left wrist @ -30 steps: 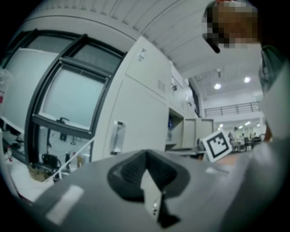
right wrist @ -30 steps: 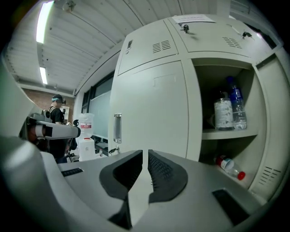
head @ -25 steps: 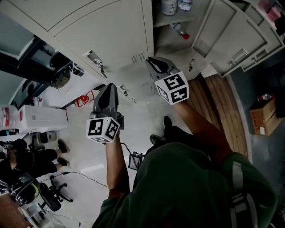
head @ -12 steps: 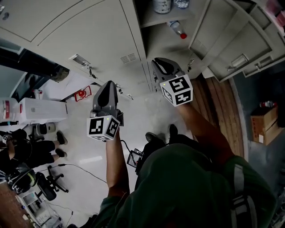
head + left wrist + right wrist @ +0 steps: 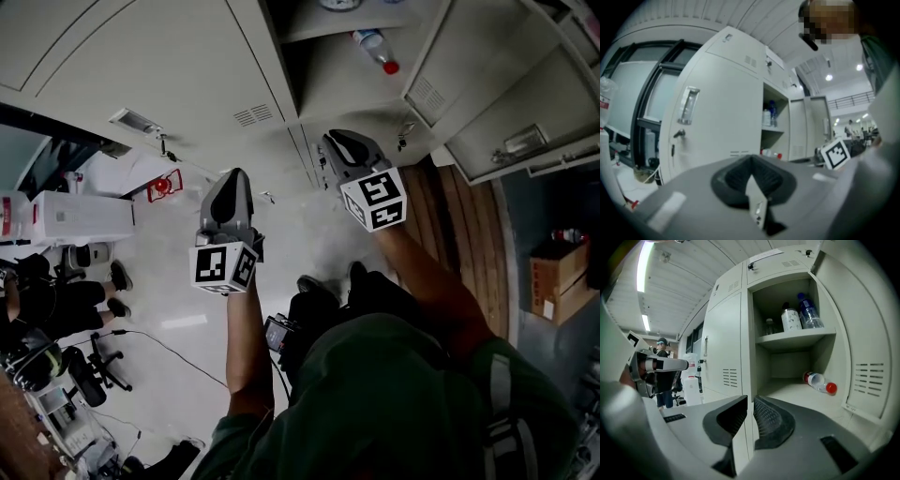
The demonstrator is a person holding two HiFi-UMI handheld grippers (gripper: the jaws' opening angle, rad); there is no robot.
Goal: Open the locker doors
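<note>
Two lockers are filling the gripper views. One is standing open (image 5: pixel 787 364), its door (image 5: pixel 869 329) swung out to the right. The neighbouring closed door (image 5: pixel 717 122) is sitting flush in the bank, just ahead of the left gripper (image 5: pixel 751 177). That gripper is hovering clenched and empty, with its pads meeting. The right gripper (image 5: pixel 750 420) is pointing at the post between the two lockers, pinched down to a sliver of a gap and gripping nothing.

Judging by its look, the closed door is thin painted sheet metal: light, stiff, and likely swinging freely once unlatched. Its flat face is probably too slick to offer any purchase. The sensible place to take hold is the upright pull handle (image 5: pixel 688 105) near the door's left edge, away from the hinge side. A key (image 5: pixel 678 134) is hanging in the lock just beneath it and may need turning first. It is small and calls for a careful pinch.

Inside the open locker, two bottles (image 5: pixel 799 312) are standing on the shelf and a red-capped bottle (image 5: pixel 819 382) is lying below. Their labels are too small to read. Nothing on the doors is legible either, and the grippers' cubes are carrying only square black-and-white patterns.
</note>
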